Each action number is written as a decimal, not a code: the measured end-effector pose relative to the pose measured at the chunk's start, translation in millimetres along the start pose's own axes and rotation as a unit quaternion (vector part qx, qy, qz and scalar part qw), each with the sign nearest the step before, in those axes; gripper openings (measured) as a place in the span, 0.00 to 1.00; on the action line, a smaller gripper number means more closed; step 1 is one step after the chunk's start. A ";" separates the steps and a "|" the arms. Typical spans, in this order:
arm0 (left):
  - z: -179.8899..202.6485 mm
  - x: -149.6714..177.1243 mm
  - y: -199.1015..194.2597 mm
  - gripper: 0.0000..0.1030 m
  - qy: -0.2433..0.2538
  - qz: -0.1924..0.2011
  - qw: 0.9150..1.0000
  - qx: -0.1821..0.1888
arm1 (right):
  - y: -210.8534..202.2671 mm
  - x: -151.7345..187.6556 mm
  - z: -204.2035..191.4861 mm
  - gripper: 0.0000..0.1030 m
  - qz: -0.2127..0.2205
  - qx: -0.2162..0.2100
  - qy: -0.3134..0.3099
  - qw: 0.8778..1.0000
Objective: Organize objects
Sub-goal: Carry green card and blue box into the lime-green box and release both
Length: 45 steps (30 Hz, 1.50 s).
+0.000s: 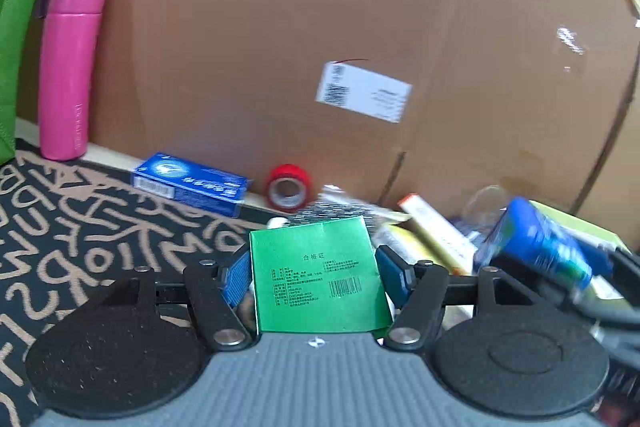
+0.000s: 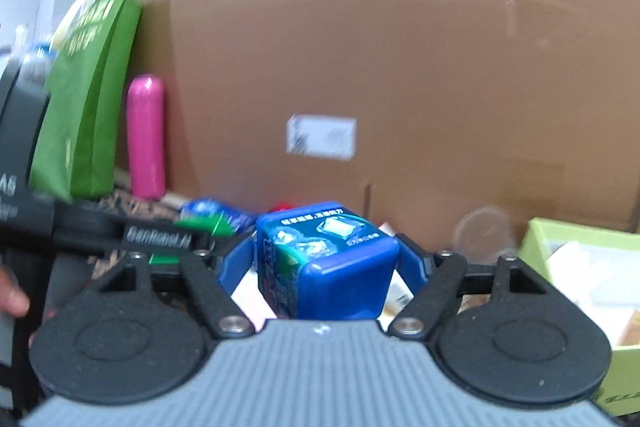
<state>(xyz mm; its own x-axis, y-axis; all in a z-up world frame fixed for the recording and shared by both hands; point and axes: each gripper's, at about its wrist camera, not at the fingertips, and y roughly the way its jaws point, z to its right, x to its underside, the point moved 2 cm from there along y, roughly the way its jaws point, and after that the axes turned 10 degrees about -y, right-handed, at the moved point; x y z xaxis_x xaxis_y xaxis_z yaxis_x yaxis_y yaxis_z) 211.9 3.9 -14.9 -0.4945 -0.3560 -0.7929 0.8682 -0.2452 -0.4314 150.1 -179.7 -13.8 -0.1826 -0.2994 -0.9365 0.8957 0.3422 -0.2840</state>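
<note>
My left gripper [image 1: 314, 273] is shut on a green box [image 1: 318, 275] with a barcode label, held above the patterned mat. My right gripper [image 2: 326, 259] is shut on a blue gum container [image 2: 324, 261]; the container also shows at the right of the left wrist view [image 1: 538, 247]. The left gripper's body and a bit of the green box [image 2: 212, 225] show at the left of the right wrist view.
A large cardboard box [image 1: 320, 27] stands behind. A pink bottle [image 1: 70, 67], a blue carton [image 1: 190, 183] and a red tape roll [image 1: 289, 186] lie along it. A light green tray [image 2: 580, 275] with items sits at right. A green bag [image 2: 88, 95] stands left.
</note>
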 end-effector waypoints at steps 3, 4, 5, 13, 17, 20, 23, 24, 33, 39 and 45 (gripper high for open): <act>19.3 -0.9 -0.4 0.66 0.008 -0.015 0.999 0.027 | -13.6 -4.9 23.3 0.73 0.022 0.025 0.017 0.999; 26.5 -1.1 -0.2 0.66 0.010 -0.019 0.999 0.035 | -19.6 -6.6 35.5 0.73 0.030 0.036 0.029 0.998; 36.0 -2.2 0.7 0.66 0.013 -0.024 0.999 0.046 | -24.3 -7.3 45.2 0.73 0.037 0.045 0.040 0.997; 128.1 -2.9 12.9 0.66 0.070 -0.051 0.990 0.114 | -65.5 9.1 140.0 0.73 0.067 0.164 0.143 0.974; 177.3 2.4 20.2 0.66 0.091 -0.068 0.982 0.151 | -76.6 29.5 176.9 0.73 0.049 0.245 0.177 0.952; 209.5 9.3 29.3 0.66 0.100 -0.082 0.977 0.169 | -76.4 42.3 193.4 0.73 0.018 0.310 0.167 0.936; 235.1 19.1 40.0 0.66 0.116 -0.092 0.973 0.177 | -76.0 55.6 210.0 0.73 0.004 0.334 0.186 0.924; 241.3 21.9 43.6 0.66 0.117 -0.095 0.972 0.178 | -76.0 59.3 215.0 0.73 0.003 0.335 0.195 0.922; 254.1 32.3 67.6 0.96 0.091 -0.096 0.974 0.182 | -90.2 88.1 253.1 1.00 0.067 0.344 0.303 0.886; 243.7 32.4 64.6 0.96 0.100 -0.090 0.975 0.177 | -110.6 98.4 271.2 1.00 0.114 0.331 0.374 0.859; 233.3 25.7 59.9 0.96 0.102 -0.079 0.978 0.164 | -109.1 94.0 258.6 1.00 0.103 0.328 0.364 0.866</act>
<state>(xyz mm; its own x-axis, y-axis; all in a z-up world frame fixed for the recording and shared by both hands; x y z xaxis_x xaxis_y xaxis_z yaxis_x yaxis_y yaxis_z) 241.6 -230.3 39.2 -0.5731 -0.1113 -0.8119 0.7058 -0.5705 -0.4200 140.1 -475.5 -17.6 0.0151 0.4307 -0.9023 0.9336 -0.3292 -0.1415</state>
